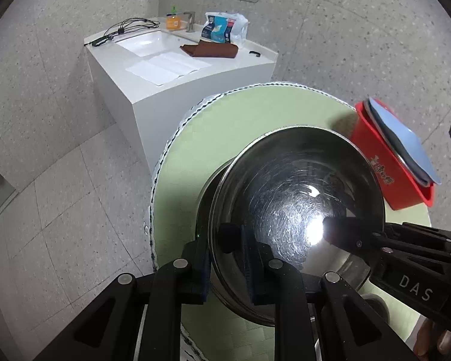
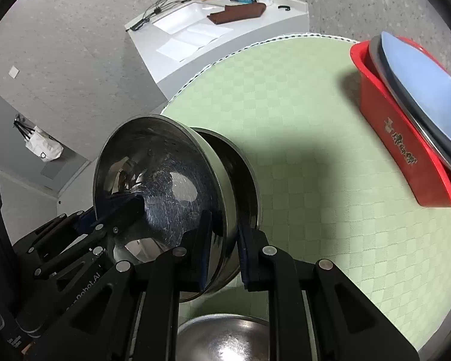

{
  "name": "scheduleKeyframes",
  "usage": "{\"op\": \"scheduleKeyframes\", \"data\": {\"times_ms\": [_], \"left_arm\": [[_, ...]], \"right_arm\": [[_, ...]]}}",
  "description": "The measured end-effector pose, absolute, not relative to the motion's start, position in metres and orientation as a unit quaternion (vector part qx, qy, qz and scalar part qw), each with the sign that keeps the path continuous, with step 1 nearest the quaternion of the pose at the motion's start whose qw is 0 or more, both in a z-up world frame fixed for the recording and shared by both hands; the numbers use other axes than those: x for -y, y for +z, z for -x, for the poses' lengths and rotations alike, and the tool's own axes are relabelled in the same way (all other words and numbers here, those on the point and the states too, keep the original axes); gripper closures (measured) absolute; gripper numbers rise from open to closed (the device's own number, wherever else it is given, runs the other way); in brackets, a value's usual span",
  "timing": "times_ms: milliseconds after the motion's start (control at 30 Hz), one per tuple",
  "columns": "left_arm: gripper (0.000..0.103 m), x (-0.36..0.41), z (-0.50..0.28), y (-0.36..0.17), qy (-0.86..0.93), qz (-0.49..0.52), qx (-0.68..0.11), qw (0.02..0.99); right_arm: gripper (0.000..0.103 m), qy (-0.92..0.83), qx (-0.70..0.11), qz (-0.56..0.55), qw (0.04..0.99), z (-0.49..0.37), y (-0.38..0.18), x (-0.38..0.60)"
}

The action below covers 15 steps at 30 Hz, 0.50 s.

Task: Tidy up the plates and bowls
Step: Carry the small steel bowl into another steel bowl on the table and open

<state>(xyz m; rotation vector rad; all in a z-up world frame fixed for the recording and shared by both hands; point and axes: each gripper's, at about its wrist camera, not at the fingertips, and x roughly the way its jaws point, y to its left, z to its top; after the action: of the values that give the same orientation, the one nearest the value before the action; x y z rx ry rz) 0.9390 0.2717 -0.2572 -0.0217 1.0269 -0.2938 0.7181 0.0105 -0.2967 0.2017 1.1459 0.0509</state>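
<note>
Green checked cloth covers the round desk [image 2: 300, 126], edged with a white trim, over a grey speckled floor. Nearest, in the right wrist view, a steel bowl [image 2: 222, 340] sits at the bottom edge of the desk. Just beyond it, both grippers grip one tilted steel bowl [image 1: 294, 210] by its rim: the left gripper [image 1: 228, 273] has its fingers nearly closed on the near rim, one pad inside and one outside, and the right gripper [image 2: 221, 258] pinches the opposite rim the same way. This bowl rests tipped inside another steel bowl [image 2: 240, 162] standing on the cloth. Farther right, a red tub [image 2: 406, 150] holds blue and grey plates [image 2: 421, 90] leaning on edge. Beyond the desk stands a white sink counter [image 1: 171, 90] with a brown cloth [image 1: 210, 49], papers, cables and a packet.
</note>
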Motion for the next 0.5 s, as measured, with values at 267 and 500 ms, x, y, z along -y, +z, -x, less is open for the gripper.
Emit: {"op": "scheduleKeyframes", "data": {"times_ms": [267, 500], "left_arm": [[0.079, -0.275, -0.933, -0.260, -0.156, 0.000, -0.490, 0.858], [0.060, -0.270, -0.930, -0.261, -0.178, -0.002, -0.486, 0.856]], "right_arm": [[0.086, 0.002, -0.542, -0.080, 0.836, -0.714, -0.294, -0.022], [0.091, -0.027, -0.532, -0.072, 0.843, -0.704, -0.285, -0.022]]}}
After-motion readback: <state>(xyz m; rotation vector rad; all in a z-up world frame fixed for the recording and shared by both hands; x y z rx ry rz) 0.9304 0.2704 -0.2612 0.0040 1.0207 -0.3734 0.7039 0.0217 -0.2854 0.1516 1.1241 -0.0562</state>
